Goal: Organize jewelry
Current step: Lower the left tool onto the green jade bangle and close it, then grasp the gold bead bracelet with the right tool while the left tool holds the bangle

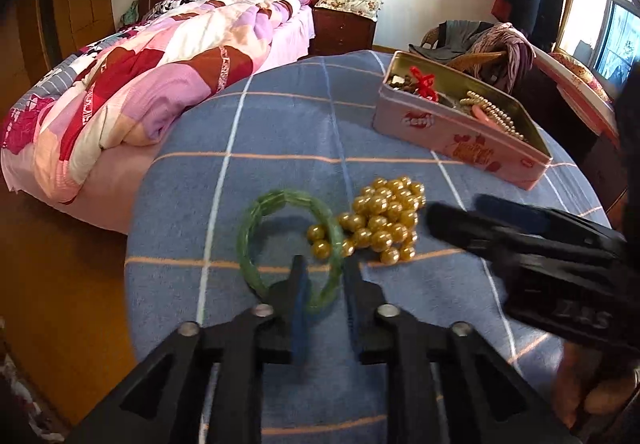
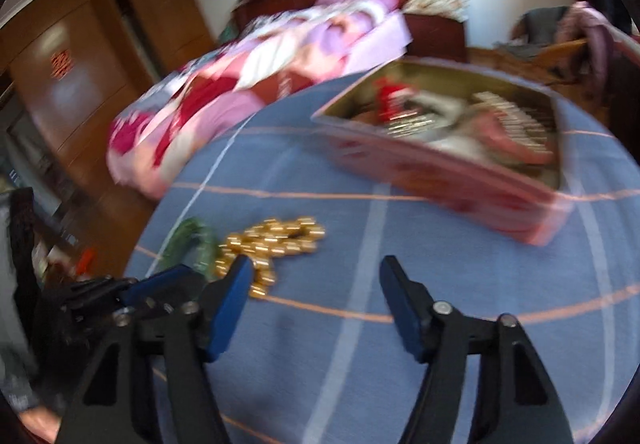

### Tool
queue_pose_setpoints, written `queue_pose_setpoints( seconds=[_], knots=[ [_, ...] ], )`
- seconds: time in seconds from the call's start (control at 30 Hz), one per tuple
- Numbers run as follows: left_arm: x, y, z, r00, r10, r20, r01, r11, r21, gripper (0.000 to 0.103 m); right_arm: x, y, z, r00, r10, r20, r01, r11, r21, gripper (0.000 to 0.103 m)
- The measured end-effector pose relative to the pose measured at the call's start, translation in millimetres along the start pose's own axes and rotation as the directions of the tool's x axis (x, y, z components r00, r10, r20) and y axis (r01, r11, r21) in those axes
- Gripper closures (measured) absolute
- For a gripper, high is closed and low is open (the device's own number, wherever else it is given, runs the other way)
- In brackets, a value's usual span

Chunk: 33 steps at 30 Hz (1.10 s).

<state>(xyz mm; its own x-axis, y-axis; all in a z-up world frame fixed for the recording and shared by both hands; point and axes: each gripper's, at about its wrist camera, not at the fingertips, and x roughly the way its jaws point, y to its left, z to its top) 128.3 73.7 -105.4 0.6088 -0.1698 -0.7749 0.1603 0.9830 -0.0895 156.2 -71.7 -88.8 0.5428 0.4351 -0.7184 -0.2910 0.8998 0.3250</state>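
Jewelry lies on a blue checked cloth (image 1: 280, 132). Nearest the pink tin (image 1: 460, 140) sits a heap of gold beads (image 1: 384, 216), and touching that heap on its far side from the tin is a green bangle (image 1: 256, 220). The left gripper (image 1: 323, 280) straddles the bangle's rim with a narrow gap, gripping nothing. The right gripper (image 2: 316, 276) is spread wide and empty beside the beads. Pearls (image 1: 492, 116) rest inside the tin.

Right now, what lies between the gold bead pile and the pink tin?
Only bare blue checked cloth; the left wrist view shows a clear gap between gold bead pile and pink tin.
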Motion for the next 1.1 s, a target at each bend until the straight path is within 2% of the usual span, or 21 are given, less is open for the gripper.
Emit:
queue_pose_setpoints(
  seconds=[0.07,0.23,0.33,0.37,0.4,0.7,0.77,0.83,0.9,1.1],
  knots=[
    [4,3,-3,1.000,0.008,-0.013,-0.008,1.000,-0.001,0.076,16,5,5,0.998,0.037,-0.041,-0.037,0.999,0.008,0.034],
    [4,-1,-7,0.999,0.025,0.020,-0.026,0.998,0.048,0.076,24,22,2,0.998,-0.060,-0.030,0.057,0.992,-0.114,0.036],
    [4,-2,-7,0.999,0.030,0.030,-0.032,0.998,0.057,0.079,18,15,-2,0.998,-0.061,-0.030,0.058,0.993,-0.102,0.054],
    [4,-1,-8,0.999,0.028,0.032,-0.030,0.998,0.055,0.084,15,10,-2,0.998,-0.058,-0.032,0.055,0.994,-0.090,0.078],
    [3,1,-8,0.999,0.018,0.033,-0.019,0.999,0.049,0.093,13,5,-2,0.997,-0.075,-0.037,0.072,0.994,-0.083,0.079],
    [2,-9,-6,0.999,-0.045,0.030,0.044,0.998,0.039,0.098,-27,-50,-16,0.997,-0.077,-0.015,0.078,0.996,0.043,0.081],
    [0,-15,-3,0.996,-0.077,0.042,0.076,0.996,0.042,0.098,-38,-63,-20,0.996,-0.090,-0.006,0.091,0.994,0.064,0.081],
    [-5,-17,-1,0.986,-0.157,0.061,0.156,0.988,0.016,0.098,-45,-69,-24,0.994,-0.110,0.003,0.110,0.991,0.079,0.081],
    [-9,-18,3,0.975,-0.206,0.080,0.206,0.978,0.000,0.098,-54,-73,-26,0.994,-0.105,0.038,0.100,0.988,0.114,0.082],
    [-20,-31,10,0.969,-0.213,0.122,0.213,0.977,0.010,0.098,-76,-64,-28,0.984,-0.106,0.144,0.089,0.989,0.120,0.082]
  ],
)
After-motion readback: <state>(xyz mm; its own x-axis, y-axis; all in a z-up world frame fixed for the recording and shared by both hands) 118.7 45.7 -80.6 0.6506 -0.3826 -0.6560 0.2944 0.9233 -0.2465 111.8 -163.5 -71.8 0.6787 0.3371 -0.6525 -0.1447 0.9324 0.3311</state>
